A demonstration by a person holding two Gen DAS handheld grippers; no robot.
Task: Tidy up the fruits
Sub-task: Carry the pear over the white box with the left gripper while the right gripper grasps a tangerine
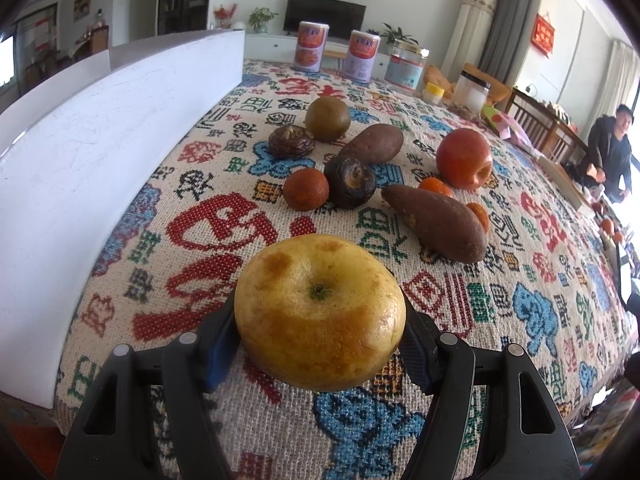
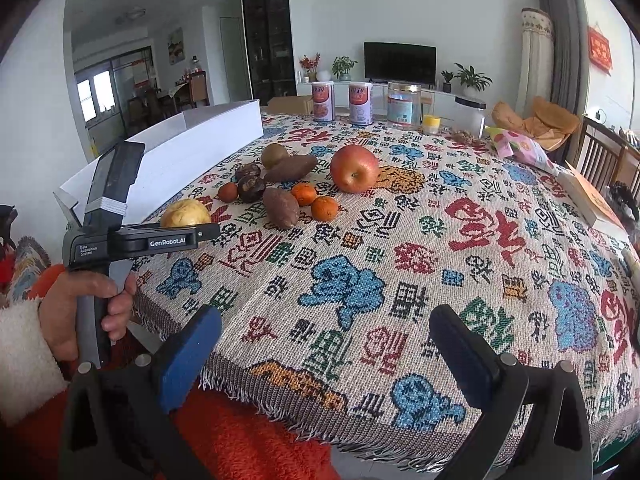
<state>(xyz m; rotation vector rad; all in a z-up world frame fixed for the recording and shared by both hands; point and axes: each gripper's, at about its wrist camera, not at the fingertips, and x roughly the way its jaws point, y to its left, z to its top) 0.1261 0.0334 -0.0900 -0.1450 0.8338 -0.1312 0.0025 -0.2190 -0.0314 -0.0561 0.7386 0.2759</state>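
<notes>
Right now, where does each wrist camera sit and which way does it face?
Left wrist: behind the left tool, looking down its fingers at the yellow fruit it grips; white box at left.
Right wrist: behind the open right tool at the tablecloth edge; shows the left hand and fleecy sleeve.
Shared: yellow fruit, red apple, box.

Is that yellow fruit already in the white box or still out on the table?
Still out: the yellow fruit sits between the left gripper pads over the tablecloth, beside the white box.
</notes>
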